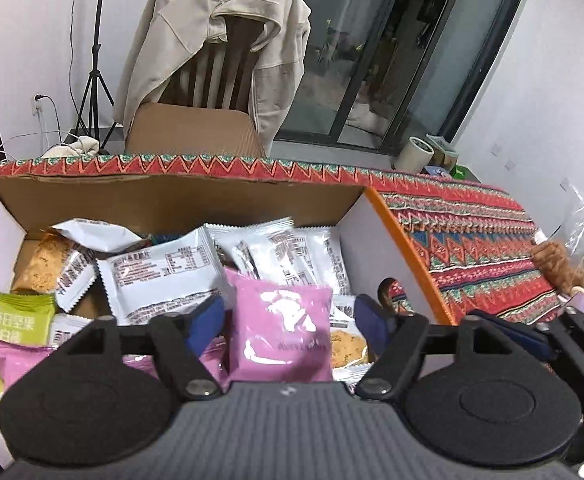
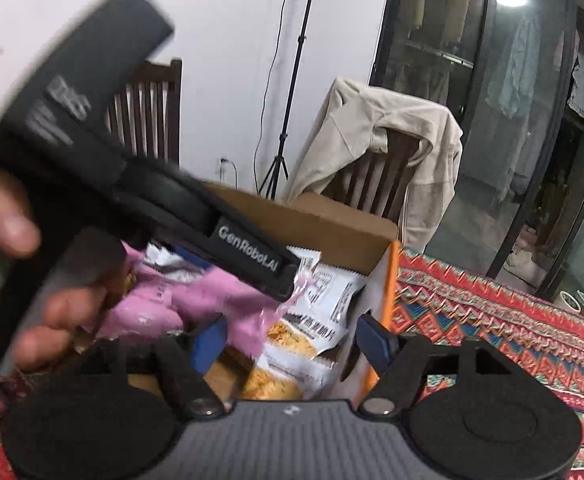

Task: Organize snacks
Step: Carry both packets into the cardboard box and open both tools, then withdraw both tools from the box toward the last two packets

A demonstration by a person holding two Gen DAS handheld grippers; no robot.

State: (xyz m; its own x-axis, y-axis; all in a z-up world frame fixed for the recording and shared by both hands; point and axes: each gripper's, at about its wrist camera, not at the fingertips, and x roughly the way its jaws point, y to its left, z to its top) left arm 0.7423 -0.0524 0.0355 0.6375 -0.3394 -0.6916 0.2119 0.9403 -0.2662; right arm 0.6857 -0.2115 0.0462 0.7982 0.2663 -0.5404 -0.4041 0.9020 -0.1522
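Left wrist view: left hand-held gripper [image 1: 288,320] released over the cardboard box [image 1: 172,196] on the table [image 1: 472,240], pink packet [image 1: 280,332] loose between its jaws, likely just dropped in. Right hand-held gripper [image 2: 290,340] also released, near the box's right wall. Next: fetch the bagged snack [image 1: 564,264] on the right; jaws must clear that wall.

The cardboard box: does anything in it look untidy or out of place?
Yes. The snack packets lie jumbled in the cardboard box, tilted and overlapping. A pink packet stands upright between the open left gripper fingers, apparently untouched.
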